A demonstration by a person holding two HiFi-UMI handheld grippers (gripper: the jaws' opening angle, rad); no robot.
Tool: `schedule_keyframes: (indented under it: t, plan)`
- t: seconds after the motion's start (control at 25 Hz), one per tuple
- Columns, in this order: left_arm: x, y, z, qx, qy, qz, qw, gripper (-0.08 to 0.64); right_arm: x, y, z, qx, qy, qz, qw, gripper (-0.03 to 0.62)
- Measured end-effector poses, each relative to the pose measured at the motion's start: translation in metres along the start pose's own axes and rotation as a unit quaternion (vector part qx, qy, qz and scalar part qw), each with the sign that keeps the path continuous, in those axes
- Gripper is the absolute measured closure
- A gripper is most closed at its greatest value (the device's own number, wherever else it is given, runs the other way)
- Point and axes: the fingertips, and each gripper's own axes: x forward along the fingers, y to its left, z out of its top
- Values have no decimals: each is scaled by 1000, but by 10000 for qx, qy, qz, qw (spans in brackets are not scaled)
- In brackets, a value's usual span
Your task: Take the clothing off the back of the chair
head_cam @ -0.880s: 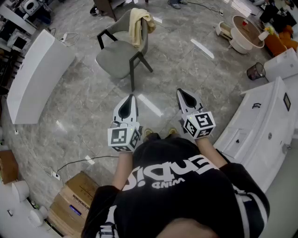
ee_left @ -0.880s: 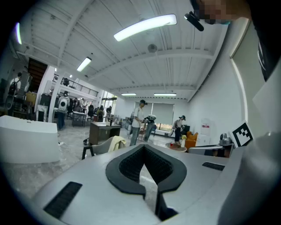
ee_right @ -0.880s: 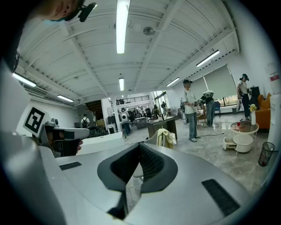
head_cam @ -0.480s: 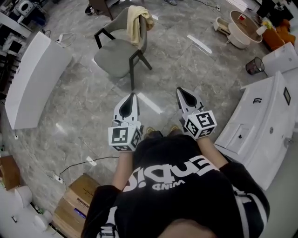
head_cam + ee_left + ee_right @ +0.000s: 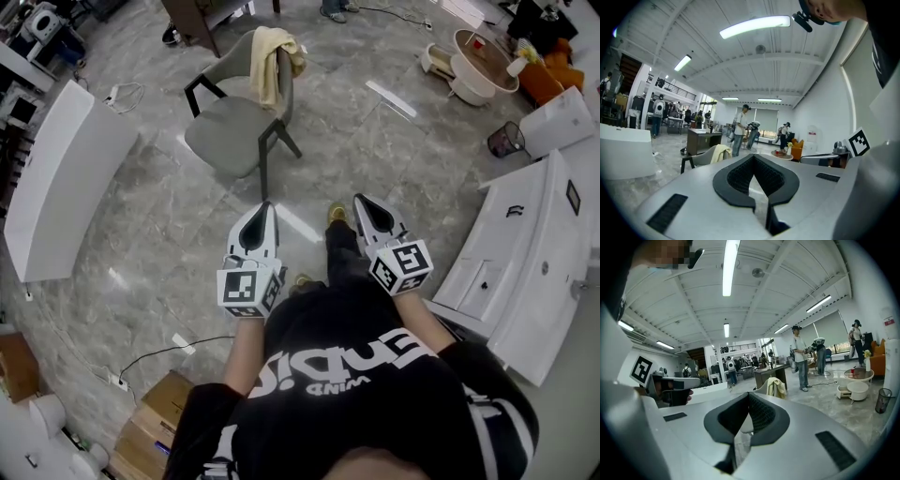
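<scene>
Both grippers are held out side by side, pretty much level, over a glossy grey marble-look floor (image 5: 159, 225). The left gripper (image 5: 265, 204) has its jaws pressed together at the tips with nothing in them. The right gripper (image 5: 360, 200) looks the same, tips meeting and empty. The ribbed black pads leave only that diamond-shaped gap behind the tips.

The clothing (image 5: 268, 64) is a soft, pale yellow, towel-ish piece hanging in loose folds over the backrest of the chair (image 5: 221, 141). The chair has a rounded grey upholstered shell on thin dark legs. It's well ahead of the grippers, a bit to the left of the left one, and neither gripper touches it.
</scene>
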Motion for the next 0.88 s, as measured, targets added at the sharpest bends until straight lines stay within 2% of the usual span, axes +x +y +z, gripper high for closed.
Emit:
schedule_keyframes:
  t: [0.44,0.88]
  plan:
    - [98,40,24,42,-156,-60,9999,546,92,-56,25,49,-148,58,9999,578]
    - [225,76,68,47,-180,97,9998,546,193,-142,78,14,-106,276,9996,578]
